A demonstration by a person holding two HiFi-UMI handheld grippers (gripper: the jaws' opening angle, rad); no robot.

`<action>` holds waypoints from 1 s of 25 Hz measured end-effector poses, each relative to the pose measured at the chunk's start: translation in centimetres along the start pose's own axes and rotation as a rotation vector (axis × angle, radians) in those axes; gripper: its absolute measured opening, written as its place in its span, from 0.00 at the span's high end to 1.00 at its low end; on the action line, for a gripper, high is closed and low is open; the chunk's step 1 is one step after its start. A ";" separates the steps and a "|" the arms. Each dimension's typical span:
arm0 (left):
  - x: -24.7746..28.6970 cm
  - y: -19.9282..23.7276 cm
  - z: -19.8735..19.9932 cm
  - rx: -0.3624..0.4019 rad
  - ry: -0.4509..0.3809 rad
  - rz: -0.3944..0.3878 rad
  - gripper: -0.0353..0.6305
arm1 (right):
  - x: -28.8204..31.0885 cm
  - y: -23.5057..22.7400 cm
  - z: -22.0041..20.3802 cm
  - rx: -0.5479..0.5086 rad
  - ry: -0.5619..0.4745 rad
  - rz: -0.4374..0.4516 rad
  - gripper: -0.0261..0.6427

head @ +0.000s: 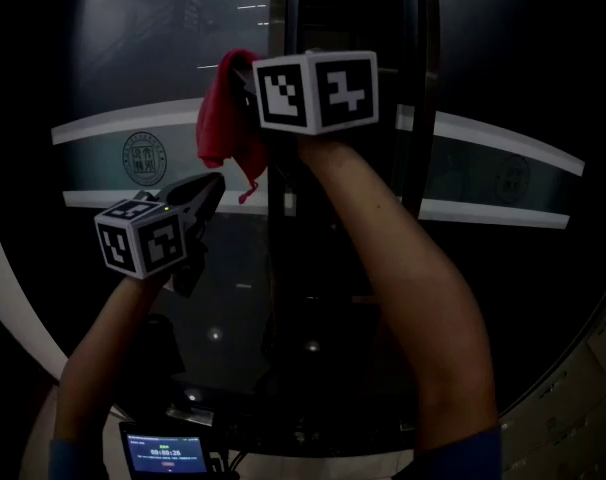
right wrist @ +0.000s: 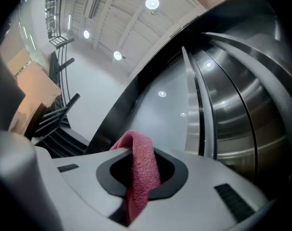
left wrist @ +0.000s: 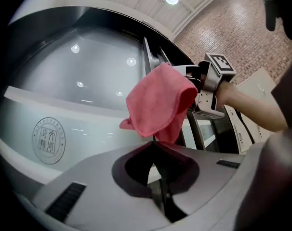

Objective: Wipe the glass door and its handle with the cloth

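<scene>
Cloth: red, folded over and clamped between the jaws of the right hand-held gripper, loose end drooping below and to the left of its tips
Right hand-held gripper: closed down on the cloth, raised high, tips toward the glass door; touching the glass or just short of it, not to be told
Left hand-held gripper: jaws together, nothing between them, held lower and left of the right one, cloth hanging just beyond its tips
Handle: not picked out with any certainty; dark upright frame directly below the right hand-held gripper
Progress: judged mid-wipe, upper glass beside the frame being worked; no streaks or damp marks to show what is finished
Left to do: probably the lower glass, and the handle
</scene>
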State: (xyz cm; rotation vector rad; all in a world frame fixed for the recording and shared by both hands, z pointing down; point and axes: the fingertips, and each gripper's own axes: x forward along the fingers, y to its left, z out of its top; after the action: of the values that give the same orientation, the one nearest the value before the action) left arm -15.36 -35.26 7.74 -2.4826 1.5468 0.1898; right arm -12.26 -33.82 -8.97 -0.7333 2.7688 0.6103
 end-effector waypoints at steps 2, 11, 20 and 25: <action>1.4 0.5 2.2 -0.014 -0.003 -0.047 0.94 | 0.8 -2.0 2.6 -0.012 -0.004 -0.056 0.91; 3.8 1.1 5.3 -0.094 -0.049 -0.157 0.94 | 0.1 -7.1 5.1 -0.072 0.038 -0.257 0.91; 2.3 0.0 0.3 -0.112 -0.045 -0.170 0.94 | -2.1 -3.1 -7.4 0.015 0.082 -0.234 0.91; 0.6 -0.7 -3.9 -0.059 -0.032 -0.144 0.94 | -4.5 0.6 -16.5 0.048 0.101 -0.238 0.91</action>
State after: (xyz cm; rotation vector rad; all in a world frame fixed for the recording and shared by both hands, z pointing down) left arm -14.47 -36.47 11.45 -2.6106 1.3627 0.2537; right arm -10.37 -38.71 7.27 -1.0905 2.7158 0.4697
